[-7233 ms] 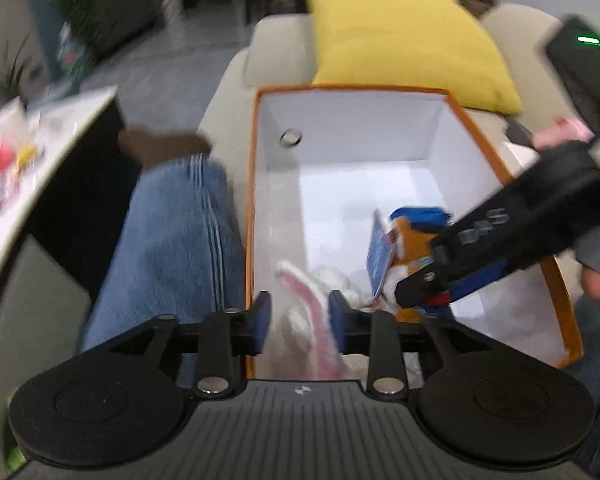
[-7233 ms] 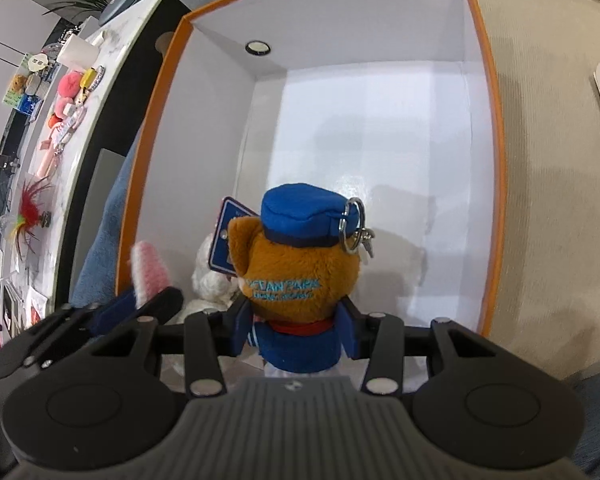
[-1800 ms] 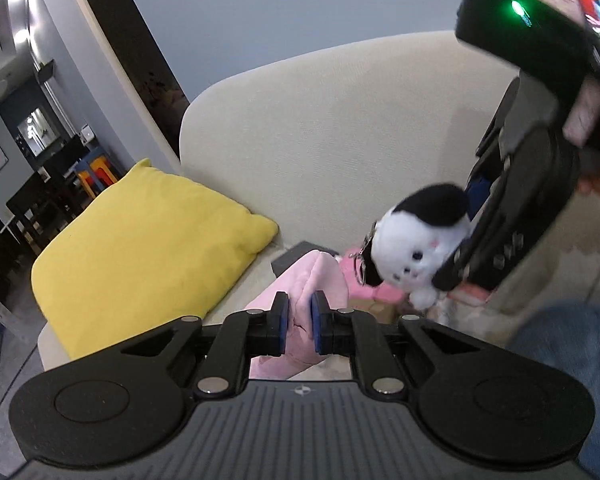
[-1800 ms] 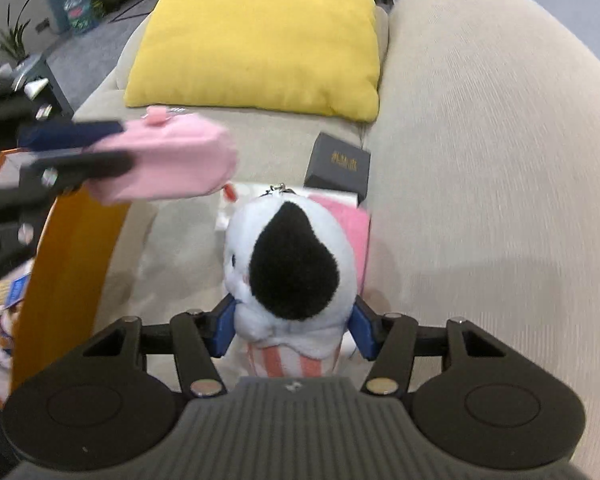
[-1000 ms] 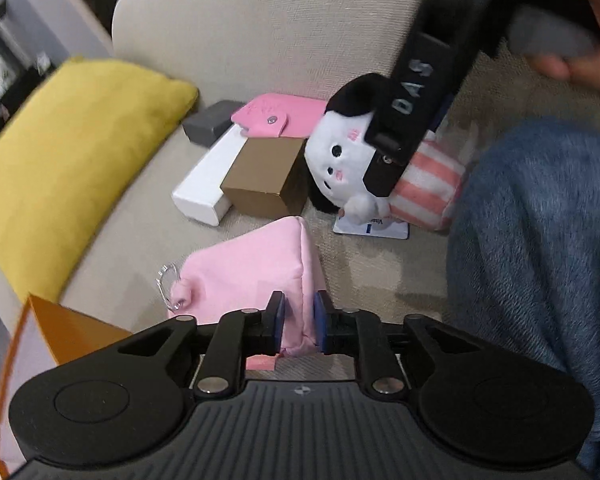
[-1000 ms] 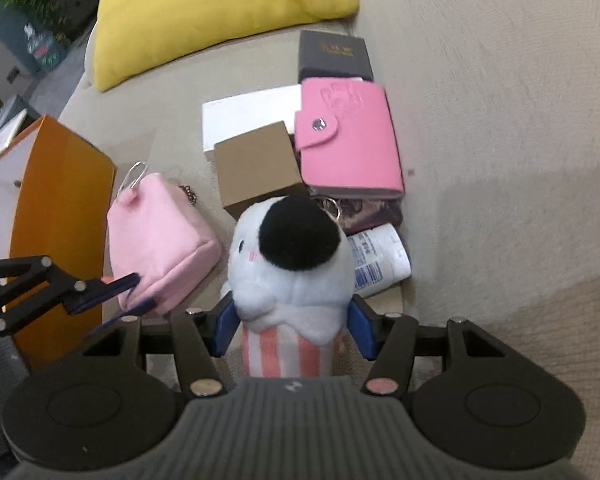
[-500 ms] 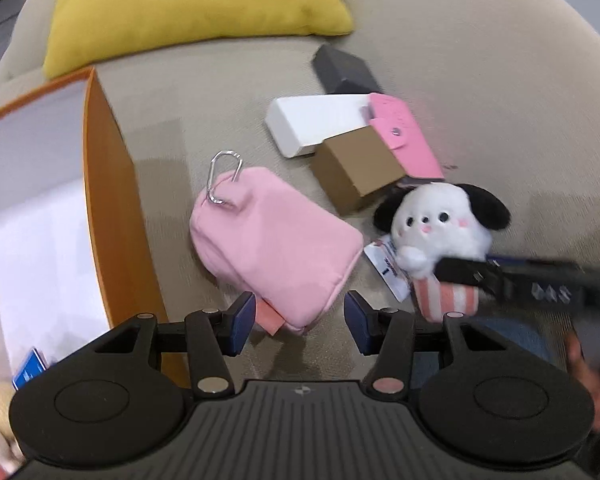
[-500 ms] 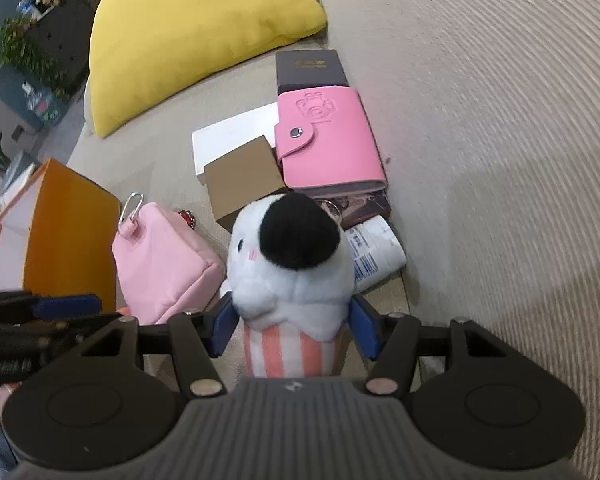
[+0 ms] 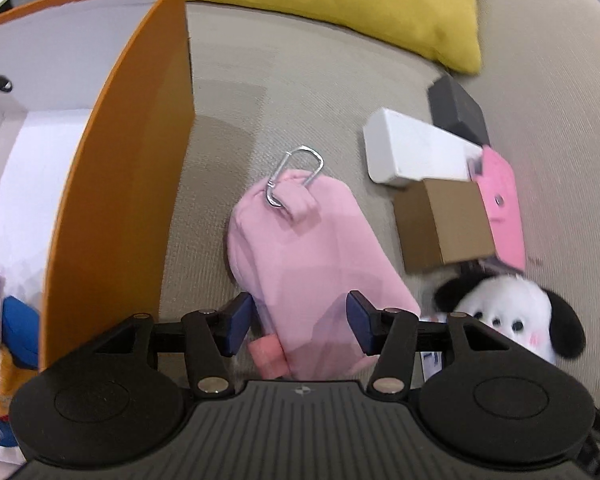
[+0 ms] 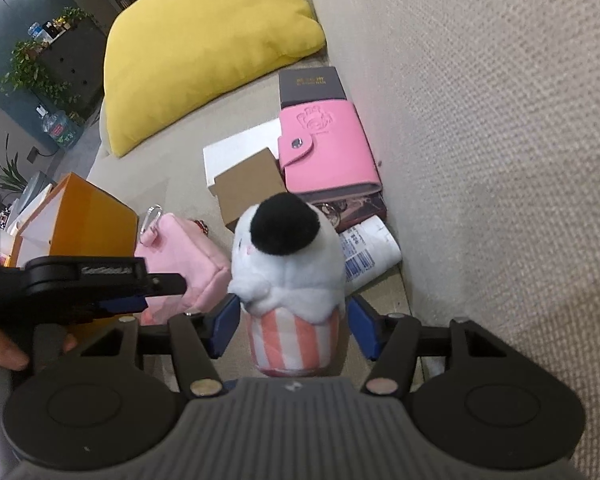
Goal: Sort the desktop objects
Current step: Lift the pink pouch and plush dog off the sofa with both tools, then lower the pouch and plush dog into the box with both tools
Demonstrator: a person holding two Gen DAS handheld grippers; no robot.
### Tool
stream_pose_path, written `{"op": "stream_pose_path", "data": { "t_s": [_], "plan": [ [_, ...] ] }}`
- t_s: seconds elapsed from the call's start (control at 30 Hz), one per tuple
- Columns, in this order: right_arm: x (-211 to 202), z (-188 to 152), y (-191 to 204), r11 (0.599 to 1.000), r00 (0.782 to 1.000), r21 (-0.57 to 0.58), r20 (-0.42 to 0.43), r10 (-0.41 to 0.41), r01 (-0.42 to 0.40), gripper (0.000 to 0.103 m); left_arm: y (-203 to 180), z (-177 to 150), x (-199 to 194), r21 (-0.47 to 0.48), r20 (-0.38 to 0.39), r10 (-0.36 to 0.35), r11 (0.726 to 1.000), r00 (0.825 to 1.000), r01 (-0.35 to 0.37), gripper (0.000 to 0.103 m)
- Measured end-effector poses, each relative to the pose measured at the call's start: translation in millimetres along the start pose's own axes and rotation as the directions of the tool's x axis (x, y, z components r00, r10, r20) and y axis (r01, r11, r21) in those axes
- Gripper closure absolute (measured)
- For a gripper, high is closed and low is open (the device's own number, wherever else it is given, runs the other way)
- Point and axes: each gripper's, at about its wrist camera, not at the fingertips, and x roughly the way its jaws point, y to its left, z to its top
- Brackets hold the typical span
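Your left hand-held gripper [image 9: 298,326] is opening, its jaws straddling the pink pouch [image 9: 308,256] lying on the beige sofa [image 9: 300,92] beside the orange box [image 9: 116,184]. Your right hand-held gripper [image 10: 292,326] stands wide around the plush dog [image 10: 290,268]; whether its pads press it, you cannot tell.

Pink pouch [image 9: 308,256], pinched and held up above the sofa [image 9: 320,80] moments ago, now lying flat on the seat, just right of the orange box [image 9: 116,184]. Left gripper [image 9: 298,322] jaws opening, no longer pressing the pouch. Puppy plush [image 10: 288,256] carried from mid-air down among the boxes, near the pouch.
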Motion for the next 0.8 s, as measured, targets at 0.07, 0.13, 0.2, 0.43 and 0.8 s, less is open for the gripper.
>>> {"op": "stream_pose_path", "data": {
  "t_s": [0.07,0.13,0.2,0.43,0.8],
  "plan": [
    [-3.4,0.4,5.2,0.999,1.0,-0.025,0.015,-0.021,0.021,0.041,2.2,-0.8,3.0,-0.028,0.015,-0.003,1.0,1.0,0.004,0.039],
    [-3.9,1.1,11.3,0.998,0.999,-0.051,0.026,-0.048,0.049,0.041,3.9,-0.5,3.2,-0.046,0.028,-0.01,0.999,1.0,0.011,0.043],
    [-0.4,1.1,16.1,0.995,0.997,-0.073,0.03,-0.07,0.072,0.041,0.6,-2.2,-0.1,-0.027,0.069,0.003,1.0,0.998,-0.001,0.061],
    [19.3,-1.5,16.7,0.992,0.996,-0.085,0.021,-0.088,0.09,0.044,-16.1,-7.6,-22.1,0.127,0.157,-0.039,0.992,0.987,0.019,0.08],
    [-27.8,7.9,28.9,0.999,0.993,-0.022,0.113,-0.023,0.026,0.051,-2.3,-22.1,-112.0,0.237,0.313,-0.176,0.966,0.933,0.103,0.082]
  ]
}}
